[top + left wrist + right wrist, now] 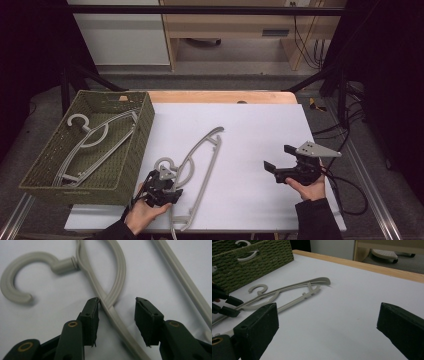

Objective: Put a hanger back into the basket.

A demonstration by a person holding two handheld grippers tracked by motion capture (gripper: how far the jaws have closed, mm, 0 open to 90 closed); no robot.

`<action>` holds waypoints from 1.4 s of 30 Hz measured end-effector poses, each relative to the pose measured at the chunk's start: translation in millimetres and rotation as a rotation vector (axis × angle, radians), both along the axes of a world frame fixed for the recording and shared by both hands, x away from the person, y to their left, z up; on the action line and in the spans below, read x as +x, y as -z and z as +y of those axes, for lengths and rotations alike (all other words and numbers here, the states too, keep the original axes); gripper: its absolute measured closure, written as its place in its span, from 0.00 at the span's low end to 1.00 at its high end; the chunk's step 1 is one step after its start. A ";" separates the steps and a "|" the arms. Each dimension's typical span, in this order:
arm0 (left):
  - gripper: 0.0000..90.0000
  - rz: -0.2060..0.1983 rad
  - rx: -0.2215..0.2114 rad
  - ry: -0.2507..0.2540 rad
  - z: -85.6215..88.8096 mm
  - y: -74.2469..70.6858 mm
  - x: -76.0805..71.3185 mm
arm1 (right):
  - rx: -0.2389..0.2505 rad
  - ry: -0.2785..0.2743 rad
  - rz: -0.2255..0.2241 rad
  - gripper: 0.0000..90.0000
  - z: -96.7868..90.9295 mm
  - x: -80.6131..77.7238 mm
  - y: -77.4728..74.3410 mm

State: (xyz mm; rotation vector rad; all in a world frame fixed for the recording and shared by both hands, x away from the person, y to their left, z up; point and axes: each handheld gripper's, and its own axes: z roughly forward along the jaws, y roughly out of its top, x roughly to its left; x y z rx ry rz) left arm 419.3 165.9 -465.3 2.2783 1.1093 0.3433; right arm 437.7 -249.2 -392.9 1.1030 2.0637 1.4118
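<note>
Nearest to me, at the front edge of the white worktop (250, 125), my left hand (142, 212) holds the left gripper (165, 187) low over a grey plastic clothes hanger (200, 160) that lies flat on the worktop. In the left gripper view its fingers (91, 315) stand parted on either side of the hanger's (110, 307) arm, just below the hook (15, 282), at the spot where the two ribs of the shoulder run together. One finger's tip is touching or almost touching that arm; the other finger stands clear of it, so nothing is clamped. The hanger stretches away from me toward the middle of the worktop, hook end near my left hand.

To my right, my right hand (310, 187) holds the right gripper (277, 162) above bare worktop, well apart from the hanger. Its fingers (259, 327) stand wide apart with nothing between them, and they look across the worktop toward the hanger (287, 293) and the left gripper (233, 306).

At the left edge of the worktop sits a green woven basket (132, 150), just beside my left hand. Inside it lies another grey clothes hanger (95, 137), hook toward the far end.
</note>
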 end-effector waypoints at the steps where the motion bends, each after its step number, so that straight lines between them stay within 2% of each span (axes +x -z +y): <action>1: 0.63 0.003 0.010 -0.009 0.2 -0.3 -1.5 | -0.008 -0.008 0.003 0.04 0.2 -0.1 0.5; 5: 0.67 0.001 0.041 -0.008 -1.5 -1.5 -0.6 | 0.000 -0.003 0.004 0.05 1.5 0.3 0.9; 6: 0.72 0.001 0.041 -0.008 -1.5 -1.5 -0.6 | 0.001 -0.003 0.005 0.05 1.6 0.3 1.0; 12: 0.74 0.003 0.048 -0.003 -2.8 -2.2 1.1 | -0.002 -0.006 0.006 0.05 2.3 0.8 1.4; 18: 0.77 0.017 0.008 0.043 -3.5 -3.2 7.4 | -0.010 -0.011 0.009 0.05 2.4 1.4 2.2; 20: 0.81 0.001 0.009 0.062 -3.5 -4.7 10.1 | -0.011 -0.012 0.009 0.05 2.3 1.4 2.2; 21: 0.84 -0.003 -0.004 0.065 -3.4 -5.7 11.9 | -0.011 -0.011 0.008 0.05 2.2 1.3 2.1; 24: 0.83 0.012 -0.001 0.075 -2.4 -7.4 15.3 | -0.006 -0.008 0.007 0.05 2.4 1.2 1.9; 26: 0.77 0.019 -0.012 0.035 -2.4 -3.0 11.8 | -0.007 -0.007 0.007 0.05 2.4 1.2 2.0; 27: 0.70 0.015 -0.009 0.030 -2.2 -0.6 9.8 | -0.013 -0.011 0.009 0.05 2.0 1.0 2.0; 30: 0.58 0.025 -0.022 0.019 -2.1 -1.0 4.2 | -0.012 -0.011 0.009 0.05 2.0 1.0 2.0; 32: 0.58 0.024 -0.010 0.017 -3.4 -0.6 -1.4 | -0.007 -0.007 0.007 0.05 2.3 1.0 1.8; 33: 0.59 0.008 0.032 0.021 -7.1 -0.9 -5.6 | -0.010 -0.011 0.008 0.05 1.8 0.7 1.7; 35: 0.66 0.014 0.052 0.037 -8.3 -2.2 -7.1 | -0.008 -0.009 0.008 0.05 2.1 0.5 1.6; 37: 0.71 0.028 0.054 0.060 -4.7 -3.4 -5.6 | -0.005 -0.006 0.005 0.05 2.0 0.6 1.5; 42: 0.73 0.054 0.068 0.082 1.8 -6.0 -2.7 | -0.004 -0.007 0.004 0.05 1.7 0.4 1.3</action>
